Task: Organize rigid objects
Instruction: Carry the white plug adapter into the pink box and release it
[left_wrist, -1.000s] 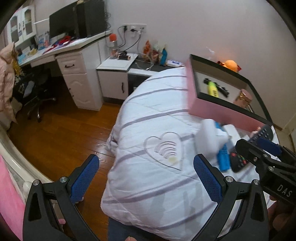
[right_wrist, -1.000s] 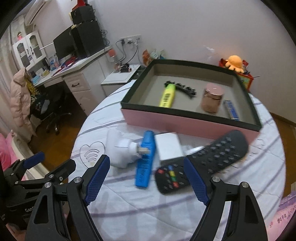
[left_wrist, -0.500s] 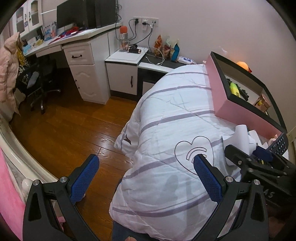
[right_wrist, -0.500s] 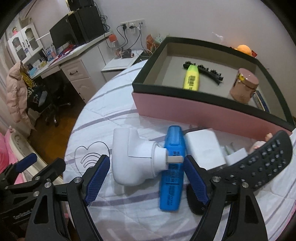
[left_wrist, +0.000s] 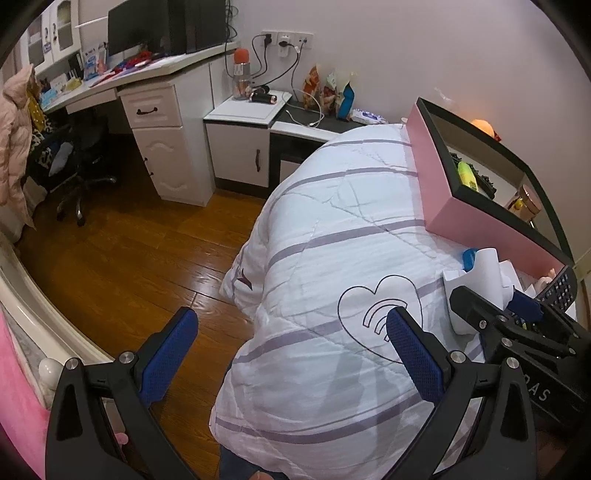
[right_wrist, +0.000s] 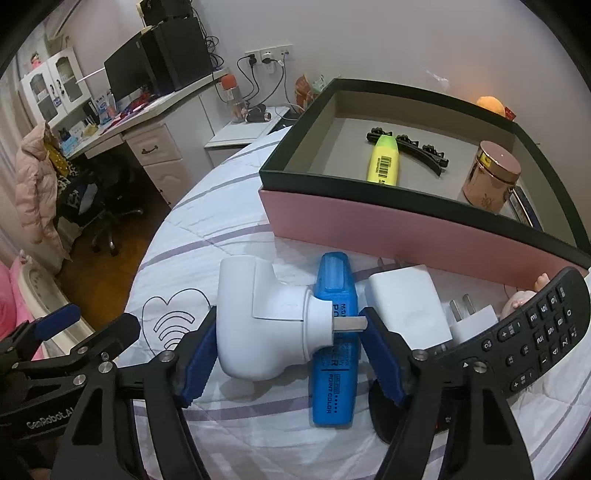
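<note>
A white plug adapter (right_wrist: 266, 325) lies on the striped quilt, its metal prong resting over a blue highlighter (right_wrist: 334, 369). My right gripper (right_wrist: 290, 332) is low over both, and its jaws are closing with the adapter between them. The left pad sits at the adapter's side and the right pad at the prong's tip. I see no firm squeeze. A white charger (right_wrist: 402, 306) and a black remote (right_wrist: 535, 332) lie to the right. My left gripper (left_wrist: 291, 339) hangs open over the bed's edge with nothing in it.
The pink box (right_wrist: 406, 221) with a dark rim stands behind and holds a yellow highlighter (right_wrist: 384, 162), a black hair clip (right_wrist: 424, 151) and a copper jar (right_wrist: 491, 181). A desk (left_wrist: 155, 110), an office chair (left_wrist: 85, 155) and wooden floor (left_wrist: 129, 258) lie left of the bed.
My right gripper has come down and forward over the white adapter, and its jaws have narrowed around it. The left gripper has swung left toward the bed's edge and floor.
</note>
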